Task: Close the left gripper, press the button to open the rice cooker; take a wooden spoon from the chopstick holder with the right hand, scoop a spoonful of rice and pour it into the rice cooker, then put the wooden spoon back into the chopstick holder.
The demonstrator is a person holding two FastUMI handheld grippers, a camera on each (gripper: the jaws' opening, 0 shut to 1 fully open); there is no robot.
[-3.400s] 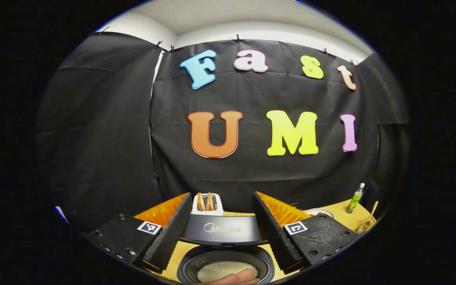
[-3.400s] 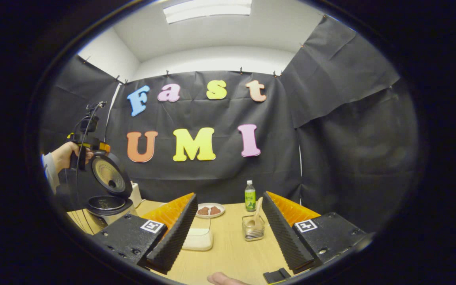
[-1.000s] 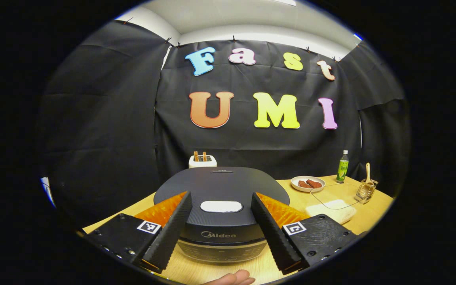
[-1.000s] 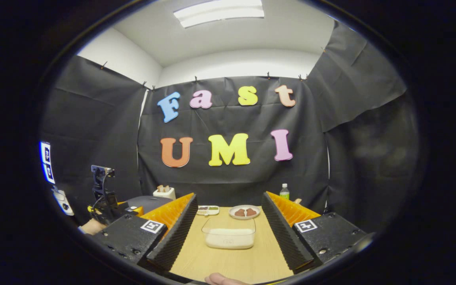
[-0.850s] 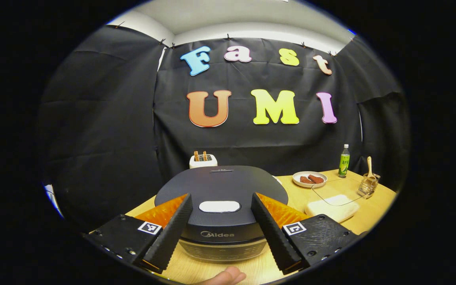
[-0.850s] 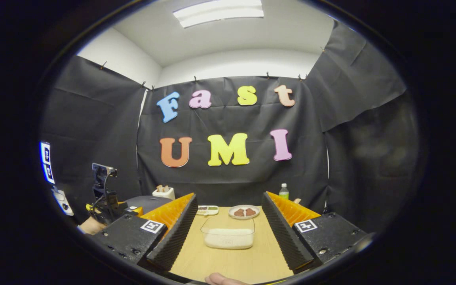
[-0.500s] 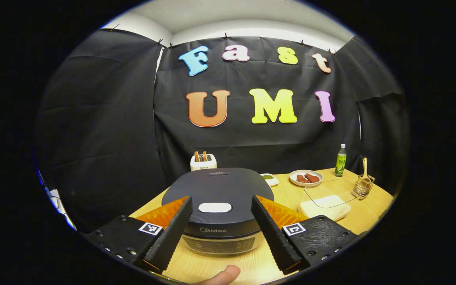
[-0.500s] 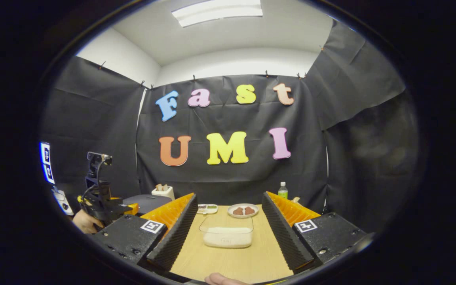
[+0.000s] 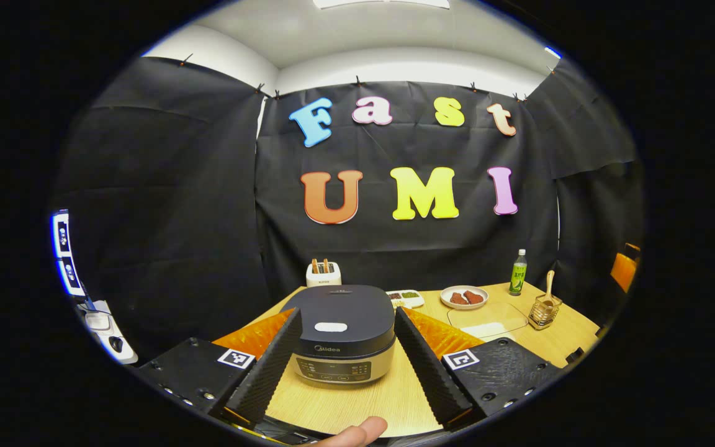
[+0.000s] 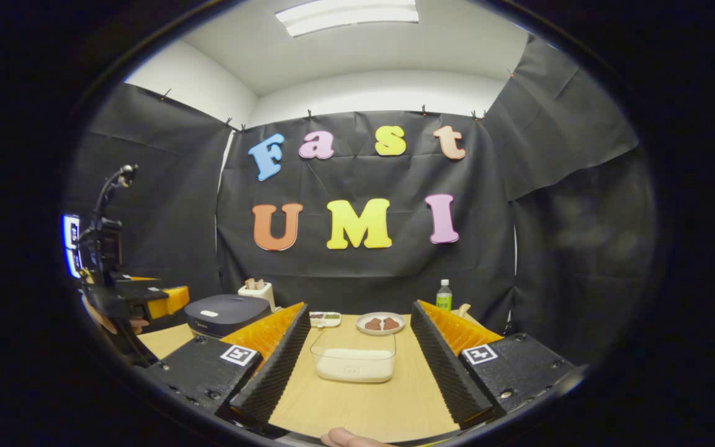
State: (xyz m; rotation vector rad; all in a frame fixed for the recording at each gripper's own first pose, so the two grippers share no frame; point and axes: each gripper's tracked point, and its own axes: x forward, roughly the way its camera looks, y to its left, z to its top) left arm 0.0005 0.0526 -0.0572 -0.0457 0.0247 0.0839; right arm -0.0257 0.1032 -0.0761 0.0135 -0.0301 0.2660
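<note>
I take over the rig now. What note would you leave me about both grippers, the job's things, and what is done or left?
Left gripper: open, empty, facing the rice cooker.
Right gripper: open, empty, facing the rice container.
Wooden spoon stands in the chopstick holder.
The cooker lid is shut now; seconds ago it stood open with rice in the pot.
The job looks done; probably nothing is left.

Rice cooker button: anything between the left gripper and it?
Nothing visible. In the left gripper view the rice cooker sits lid shut between the open fingers of the left gripper, with its white button exposed on top and only bare table in front.
</note>
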